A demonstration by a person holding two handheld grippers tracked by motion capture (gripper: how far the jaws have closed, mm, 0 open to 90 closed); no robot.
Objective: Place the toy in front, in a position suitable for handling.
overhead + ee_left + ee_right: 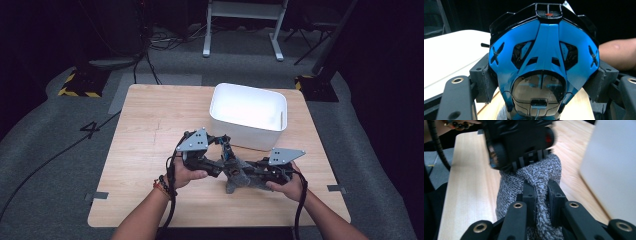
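We hold the blue-and-black hard plastic toy point(543, 67) clamped by its sides between the pads of the left gripper point(220, 145), and the fuzzy grey knitted cloth point(534, 185) pinched in a fold between the closed jaws of the right gripper point(541, 195); both things sit above the front middle of the light wooden table point(145, 125), just in front of the white rectangular plastic bin point(248, 116). The cloth hangs from the toy's underside, so we judge the separating (or fitting) step under way and unfinished. Neither thing is in the bin yet, so any placement remains.
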